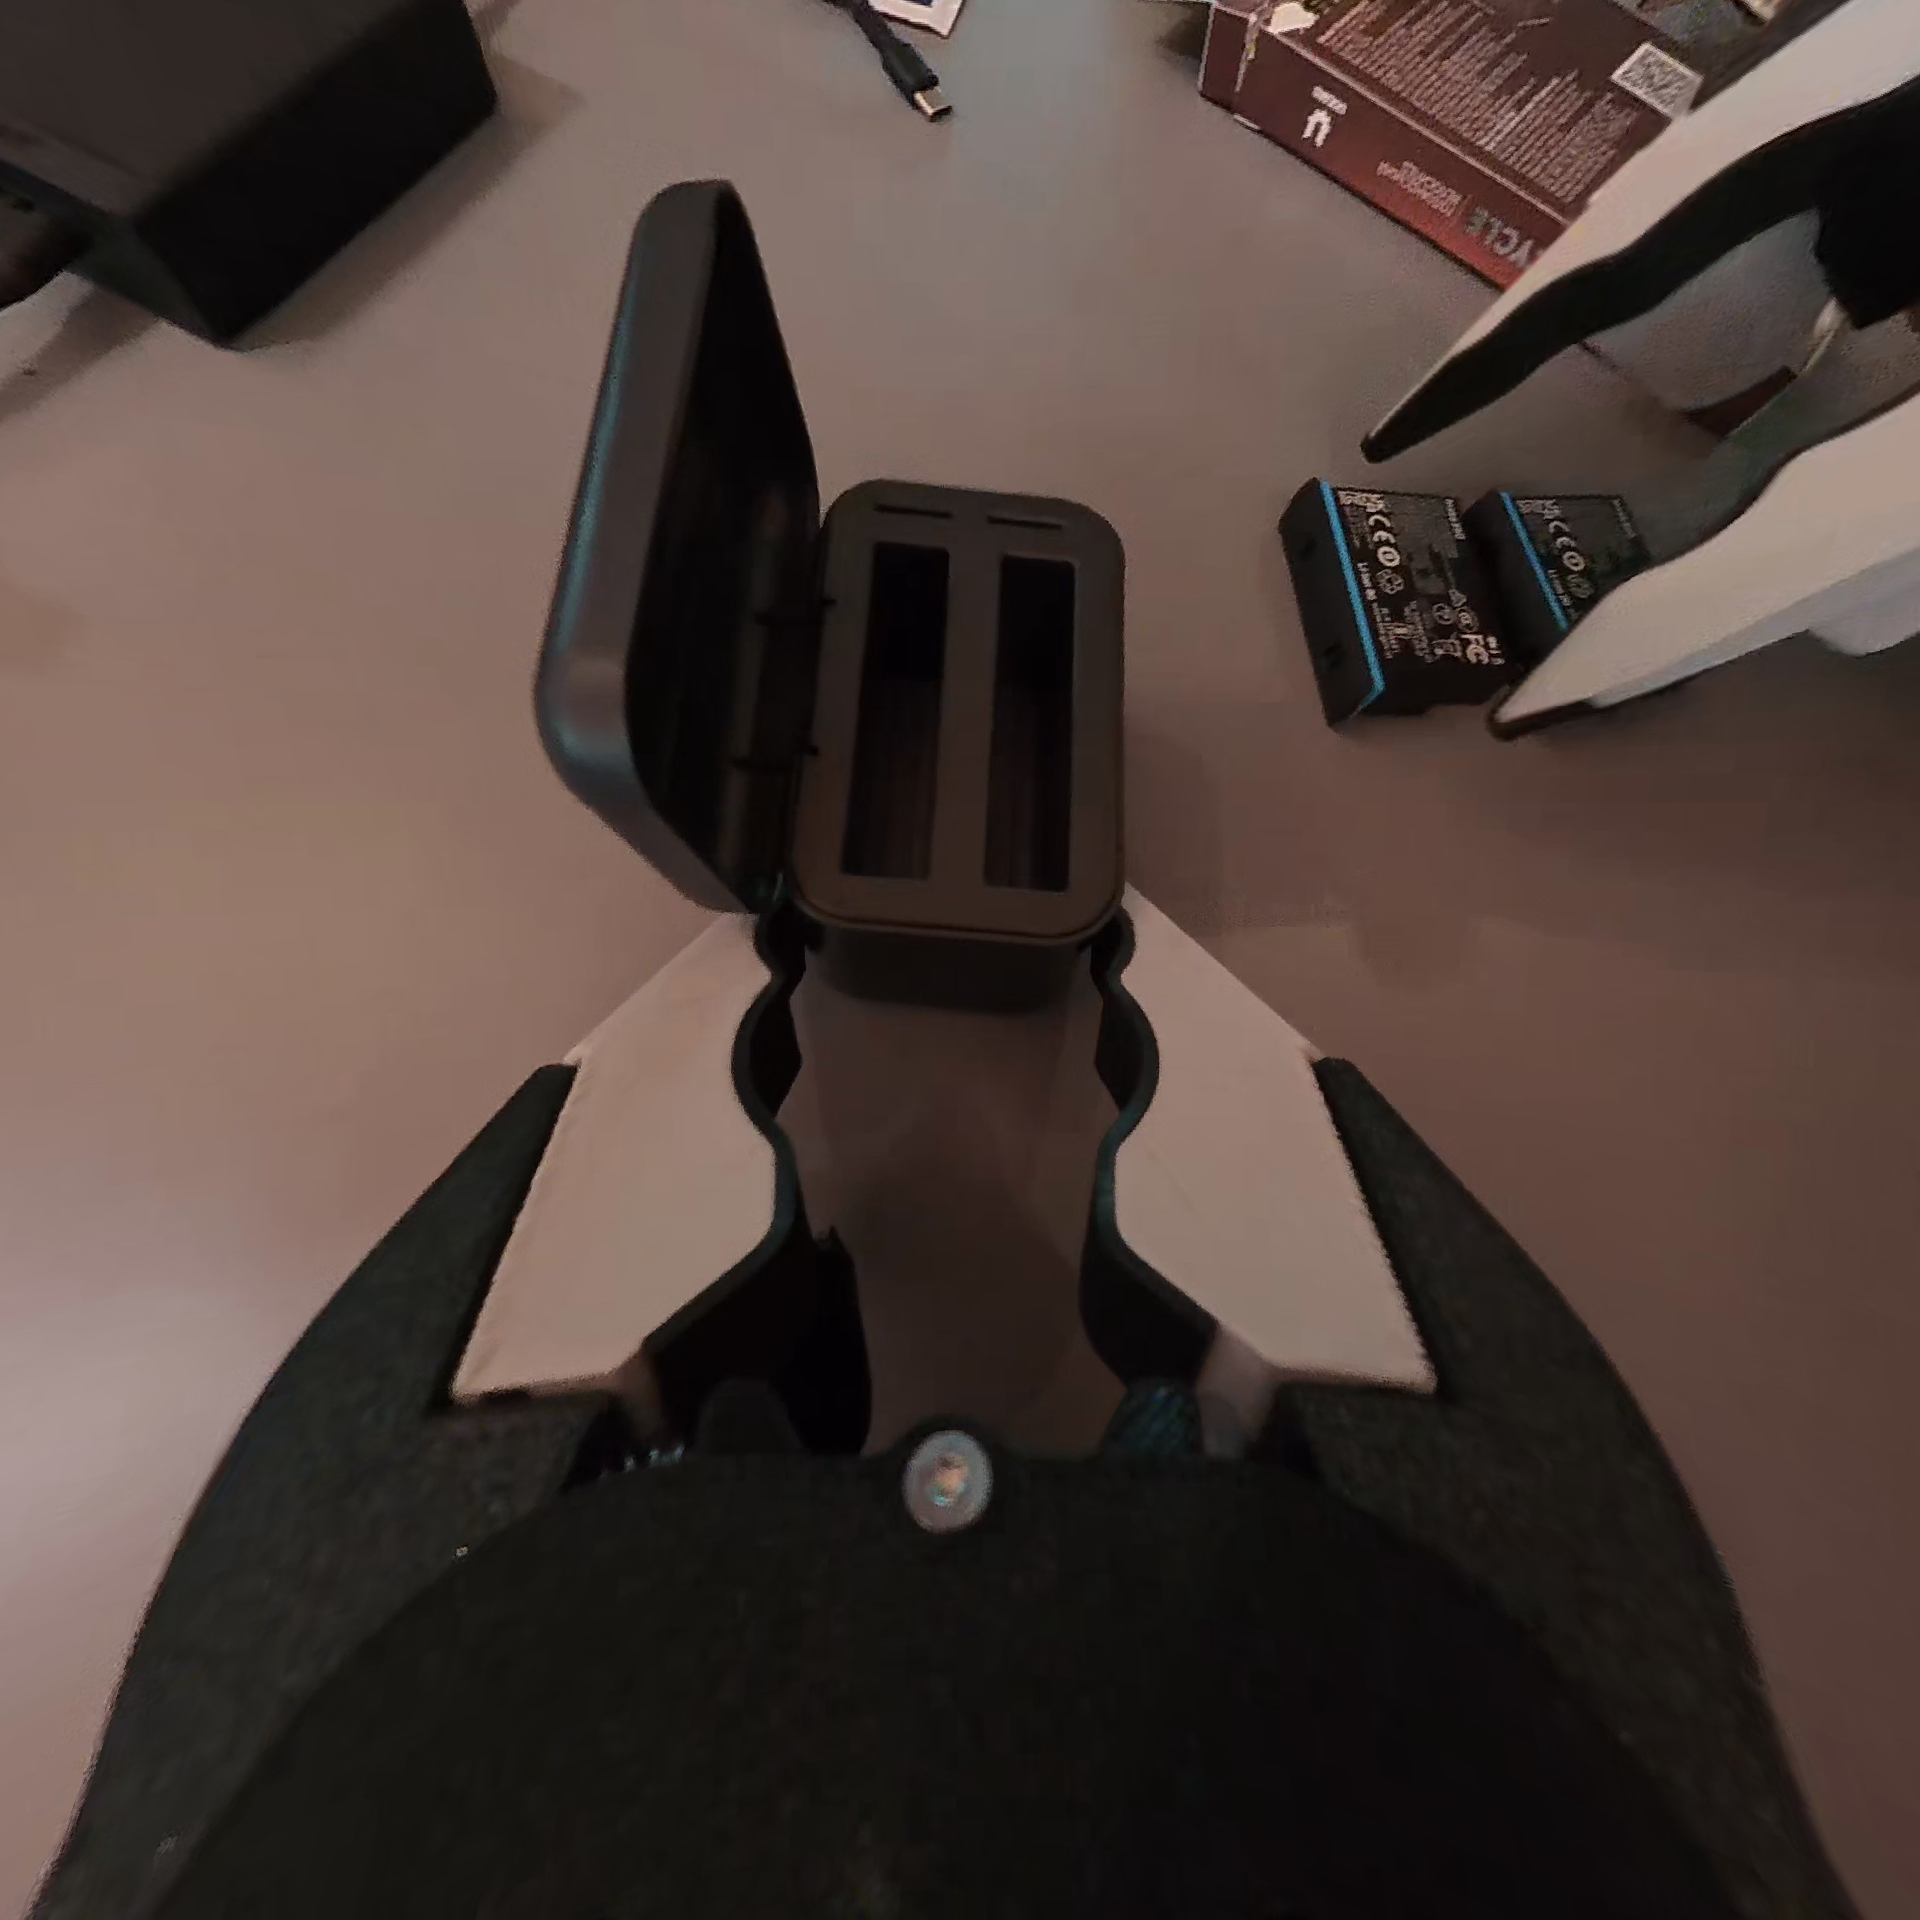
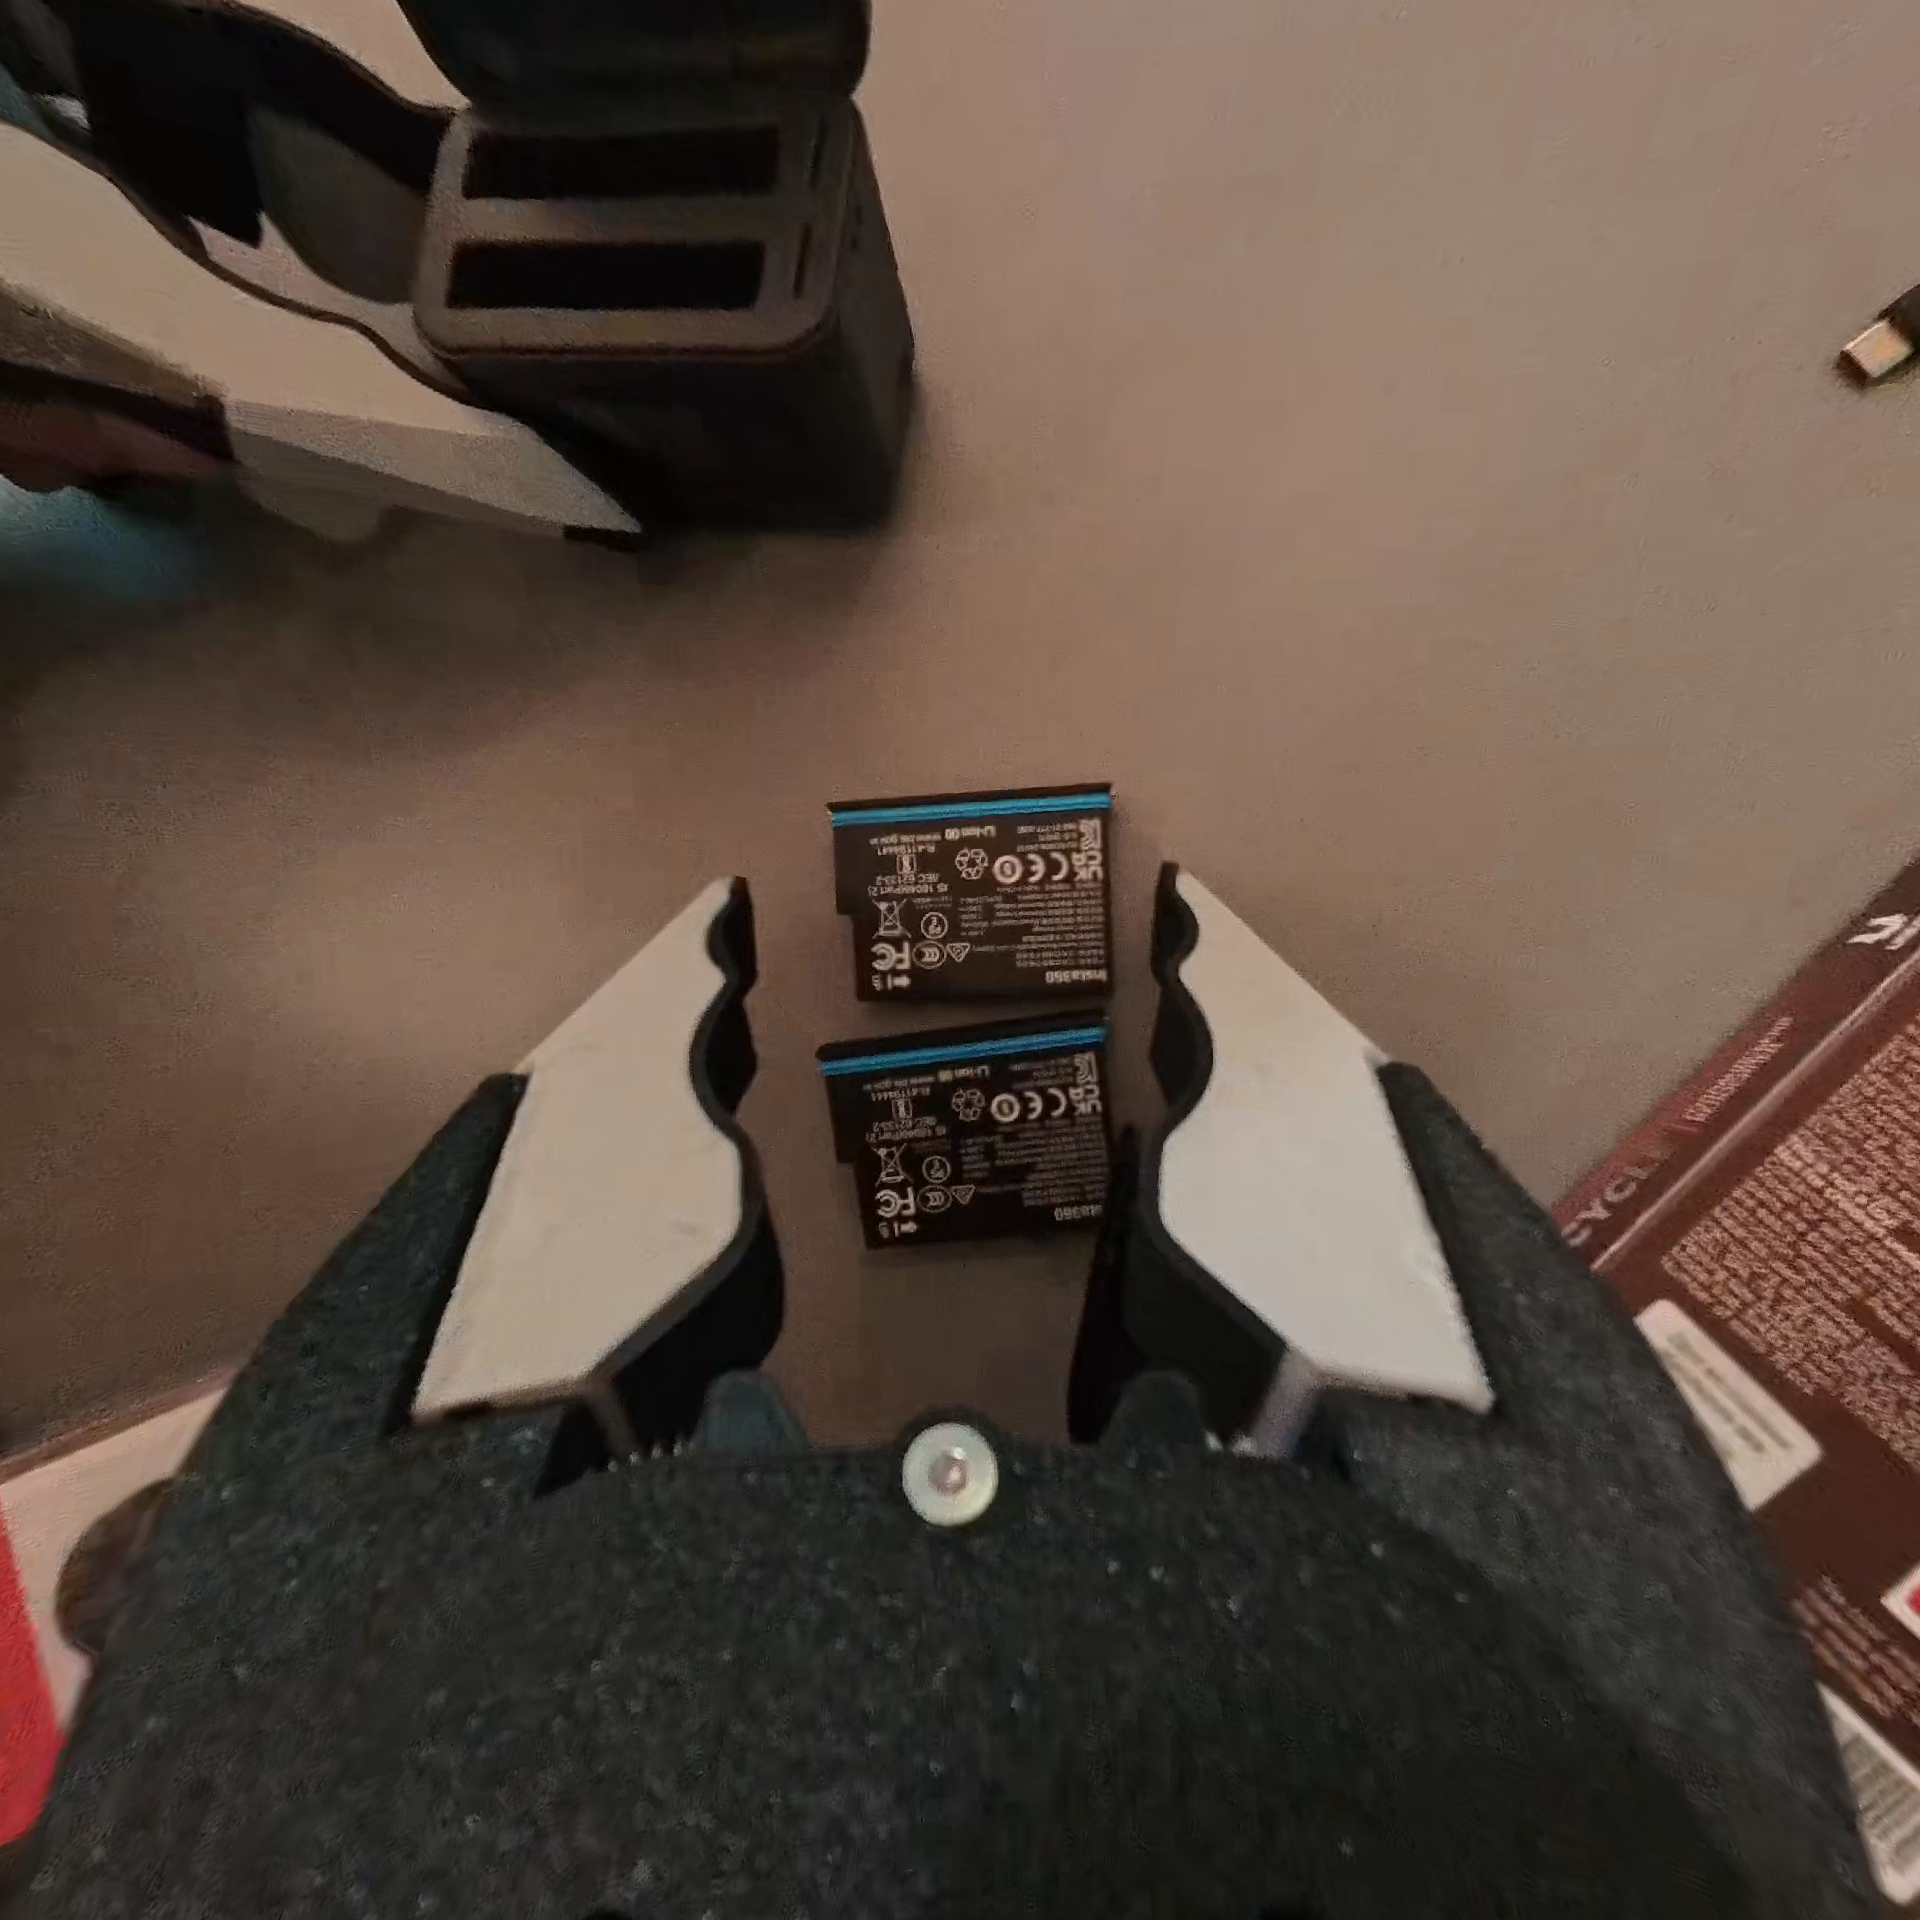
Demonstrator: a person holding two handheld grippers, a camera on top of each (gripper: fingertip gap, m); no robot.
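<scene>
My left gripper (image 1: 945,940) is shut on the near end of a black charging case (image 1: 966,717) that stands on the grey table. The case's lid (image 1: 665,540) hangs open to the left, and both slots are empty. In the right wrist view the case (image 2: 665,270) stands at the upper left, with a left finger (image 2: 416,457) beside it. My right gripper (image 2: 954,881) is open above two black batteries with blue stripes, a far one (image 2: 971,904) and a near one (image 2: 966,1138). They lie flat between its fingers. In the left wrist view the batteries (image 1: 1392,613) lie at the right, under the right gripper (image 1: 1444,582).
A dark brown printed box (image 1: 1434,114) lies at the far right, and it also shows in the right wrist view (image 2: 1766,1247). A black cable with a metal plug (image 1: 914,83) lies at the top. A black box (image 1: 239,135) sits at the top left.
</scene>
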